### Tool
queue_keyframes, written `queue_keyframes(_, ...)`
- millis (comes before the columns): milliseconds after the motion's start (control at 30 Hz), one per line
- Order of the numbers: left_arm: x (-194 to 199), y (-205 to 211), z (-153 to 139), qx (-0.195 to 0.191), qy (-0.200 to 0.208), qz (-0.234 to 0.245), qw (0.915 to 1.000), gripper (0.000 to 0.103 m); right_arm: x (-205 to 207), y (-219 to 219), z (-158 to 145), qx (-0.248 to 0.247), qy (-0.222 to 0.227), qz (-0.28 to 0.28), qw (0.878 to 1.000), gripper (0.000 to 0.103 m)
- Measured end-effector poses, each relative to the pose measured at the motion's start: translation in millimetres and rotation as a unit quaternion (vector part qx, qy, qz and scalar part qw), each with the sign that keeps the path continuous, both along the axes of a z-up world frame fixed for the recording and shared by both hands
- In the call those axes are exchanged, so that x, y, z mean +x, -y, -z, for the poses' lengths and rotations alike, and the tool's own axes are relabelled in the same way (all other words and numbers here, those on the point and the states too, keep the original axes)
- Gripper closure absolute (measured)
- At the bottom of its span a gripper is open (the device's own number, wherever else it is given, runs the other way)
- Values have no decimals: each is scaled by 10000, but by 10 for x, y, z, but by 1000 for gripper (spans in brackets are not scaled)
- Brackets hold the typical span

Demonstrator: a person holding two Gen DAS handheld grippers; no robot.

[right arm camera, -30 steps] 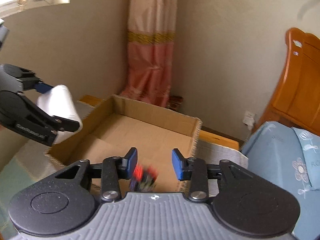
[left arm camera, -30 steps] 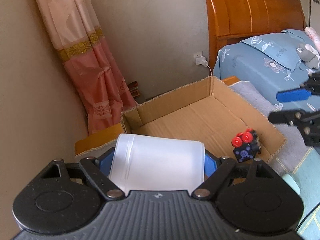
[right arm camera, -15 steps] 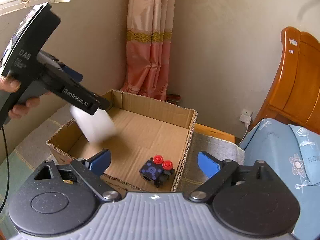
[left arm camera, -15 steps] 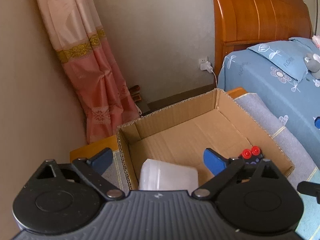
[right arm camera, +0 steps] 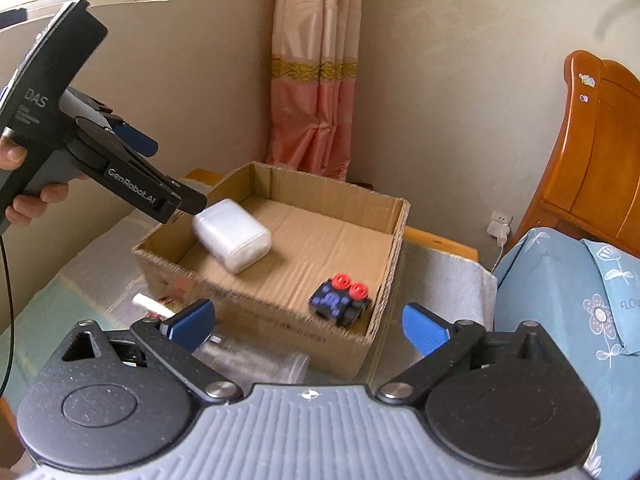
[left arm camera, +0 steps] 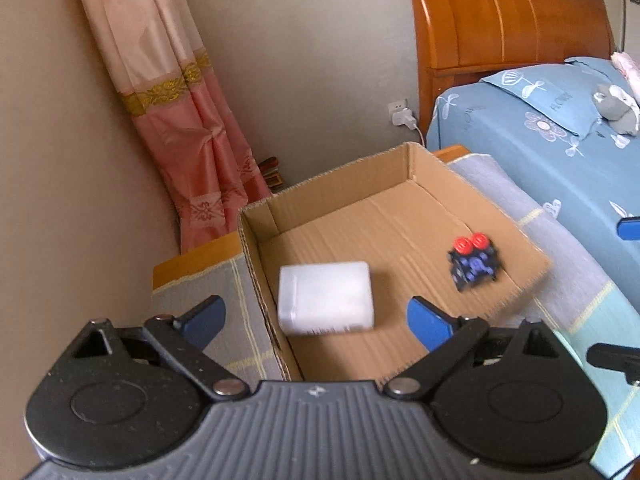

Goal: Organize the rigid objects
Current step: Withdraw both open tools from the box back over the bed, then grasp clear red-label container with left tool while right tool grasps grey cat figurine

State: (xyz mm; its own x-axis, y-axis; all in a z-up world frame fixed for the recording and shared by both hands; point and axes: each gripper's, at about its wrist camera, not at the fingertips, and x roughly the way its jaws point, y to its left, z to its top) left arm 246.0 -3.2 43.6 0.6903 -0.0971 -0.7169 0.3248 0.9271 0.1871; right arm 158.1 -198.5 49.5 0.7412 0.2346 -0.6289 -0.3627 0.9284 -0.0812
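White container (left arm camera: 326, 298) just beyond empty left gripper (left arm camera: 316, 320)

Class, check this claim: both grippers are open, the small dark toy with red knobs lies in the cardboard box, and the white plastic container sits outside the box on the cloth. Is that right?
One detail is wrong. The white plastic container lies inside the cardboard box, as the right wrist view shows. The rest stands: the left gripper and right gripper are open, and the toy is in the box.
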Motion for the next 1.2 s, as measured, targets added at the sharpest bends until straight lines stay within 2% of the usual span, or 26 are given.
queue_keyframes(300, -762, 44, 181, -323, -83, 314, 9990, 6, -505, 44, 278, 127, 75, 61, 9999, 0)
queue_keyframes(533, -1405, 85, 465, -414, -249, 720, 9962, 5, -873, 212, 731, 476, -128, 193, 9986, 0)
queue_keyframes(667, -1675, 114, 627, -331, -270, 878, 9952, 5, -1061, 256, 978, 315, -175, 310, 9989, 0)
queue_keyframes(867, -1840, 105, 880, -403, -489, 899, 9939, 3, -1250, 258, 1163, 311, -264, 326, 9986, 0)
queue_keyframes(1100, -1868, 179, 1043, -258, -347, 814, 9957, 4, -1245, 125, 1257, 233, -262, 230, 9991, 0)
queue_keyframes(1200, -1866, 151, 1069, -354, -281, 732, 9963, 5, -1240, 69, 1290, 194, -252, 161, 9994, 0)
